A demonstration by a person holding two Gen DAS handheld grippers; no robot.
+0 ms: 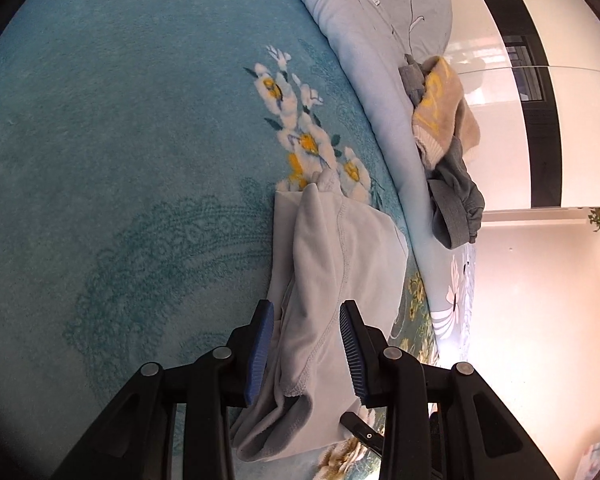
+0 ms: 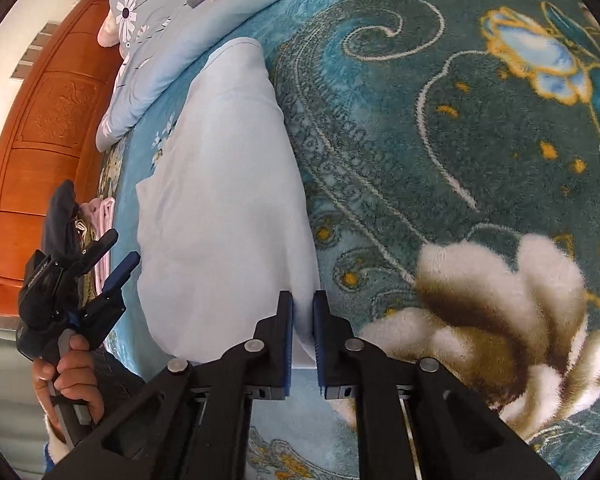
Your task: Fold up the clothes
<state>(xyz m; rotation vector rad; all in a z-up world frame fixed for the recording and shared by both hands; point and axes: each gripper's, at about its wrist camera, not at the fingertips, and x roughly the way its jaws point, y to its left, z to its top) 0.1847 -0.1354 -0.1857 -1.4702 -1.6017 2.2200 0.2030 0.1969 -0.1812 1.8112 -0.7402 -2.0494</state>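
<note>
A pale grey-blue garment (image 1: 340, 248) lies folded lengthwise on the teal flowered blanket (image 1: 120, 140). In the left wrist view my left gripper (image 1: 307, 308) hovers over the garment's near end. Its blue pads stand apart with cloth below and between them, not pinched. The right wrist view shows the same garment (image 2: 228, 184) stretching away from me. My right gripper (image 2: 303, 300) is shut on its near right edge, with a thin fold of cloth between the pads. At the garment's left edge a hand (image 2: 72, 376) holds the left gripper (image 2: 114, 258), jaws apart.
A light blue flower-print duvet (image 1: 360, 40) lies bunched along the blanket's far side, with a beige-and-yellow sweater (image 1: 440, 112) and a grey garment (image 1: 456, 208) on it. An orange wooden headboard (image 2: 52, 120) and a folded pink cloth (image 2: 104, 216) sit at the left.
</note>
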